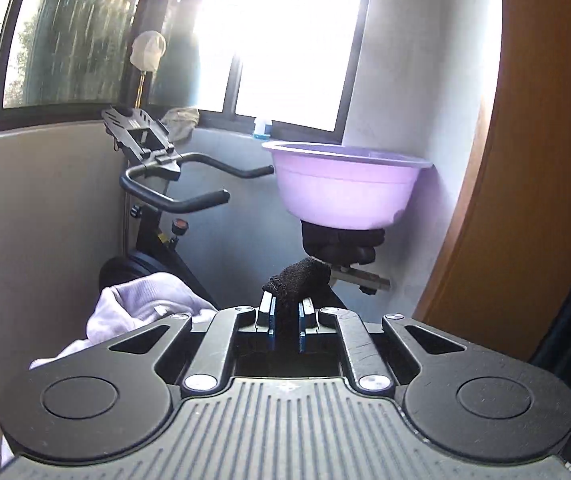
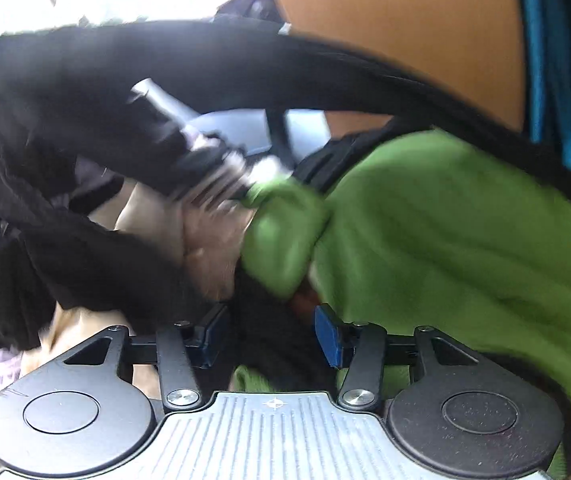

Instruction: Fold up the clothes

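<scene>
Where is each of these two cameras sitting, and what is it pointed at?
Left wrist: on the left gripper, facing an exercise bike, purple basin and window; jaws pinch black cloth.
Right wrist: on the right gripper, jaws apart, close above a green garment and black fabric; blurred.
Shared: black fabric, perhaps.

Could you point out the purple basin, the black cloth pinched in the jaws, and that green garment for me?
Purple basin (image 1: pixel 341 188): left wrist view, on its outer wall.
Black cloth (image 1: pixel 297 280): left wrist view, on the bunched end above the jaws.
Green garment (image 2: pixel 445 232): right wrist view, on its broad middle.
</scene>
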The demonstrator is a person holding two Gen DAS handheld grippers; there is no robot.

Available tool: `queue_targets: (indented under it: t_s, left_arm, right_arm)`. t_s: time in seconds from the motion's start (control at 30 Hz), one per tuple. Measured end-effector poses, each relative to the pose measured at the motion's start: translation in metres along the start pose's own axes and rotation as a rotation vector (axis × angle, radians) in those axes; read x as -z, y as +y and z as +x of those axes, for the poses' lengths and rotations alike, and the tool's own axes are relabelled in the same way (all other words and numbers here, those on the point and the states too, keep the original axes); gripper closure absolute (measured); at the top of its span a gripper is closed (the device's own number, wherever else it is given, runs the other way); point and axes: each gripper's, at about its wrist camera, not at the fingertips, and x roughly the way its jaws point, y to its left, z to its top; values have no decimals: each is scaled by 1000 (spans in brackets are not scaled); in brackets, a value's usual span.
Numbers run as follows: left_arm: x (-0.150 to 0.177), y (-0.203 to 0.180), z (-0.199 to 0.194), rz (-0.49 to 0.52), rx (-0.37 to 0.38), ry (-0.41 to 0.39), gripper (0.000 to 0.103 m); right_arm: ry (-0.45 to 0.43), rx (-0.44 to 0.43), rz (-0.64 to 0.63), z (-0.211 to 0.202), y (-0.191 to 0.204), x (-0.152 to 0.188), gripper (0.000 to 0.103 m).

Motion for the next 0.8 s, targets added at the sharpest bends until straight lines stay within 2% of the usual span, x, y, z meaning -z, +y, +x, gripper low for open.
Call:
queue_targets:
  t_s: [0.13, 0.2, 0.23, 0.27, 0.33, 0.37, 0.4, 0.47, 0.53, 0.6, 0.63, 0.67, 0.73, 0.8]
  left_arm:
    - [8, 14, 2, -16, -29, 42, 93]
    - [17, 20, 4, -31, -49, 65, 93]
    - [21, 24, 5, -50, -56, 76, 93]
    - [24, 29, 4, -68, -65, 84, 93]
    - [27, 37, 3, -93, -74, 89, 93]
    - [27, 40, 1, -99, -75, 89, 93]
    - [27, 41, 0, -101, -73, 89, 93]
    - [27, 43, -3, -99, -70, 87, 93]
    - [27, 43, -5, -97, -69, 86, 93]
    - [29, 46, -8, -106, -71, 86, 93]
    - [30, 48, -9, -111, -73, 87, 93]
    - [30, 49, -10, -118, -75, 87, 93]
    - [29, 54, -12, -151, -73, 85, 93]
    - [25, 56, -14, -158, -79, 71, 93]
  right_arm:
    - [-124, 204, 35, -21, -22, -10, 50]
    - [-150, 321, 48, -24, -38, -17, 39]
    - [-156, 372, 48, -25, -45, -21, 37]
    - [-151, 409, 24, -22, -50, -26, 37]
    - [-137, 483, -73, -11, -53, -35, 26]
    - [-131, 528, -139, -4, -52, -39, 11]
    - [-122, 566, -194, 4, -51, -43, 4]
    - [-93, 605, -268, 21, -52, -50, 3]
    - [-48, 585, -295, 34, -57, -57, 22]
    - [-38, 563, -250, 36, -61, -66, 75]
    - [-50, 543, -214, 32, -62, -70, 81]
    - [-79, 511, -171, 25, -61, -74, 96]
    - [-142, 443, -102, 9, -57, -82, 99]
    - [-226, 348, -101, -8, -40, -90, 99]
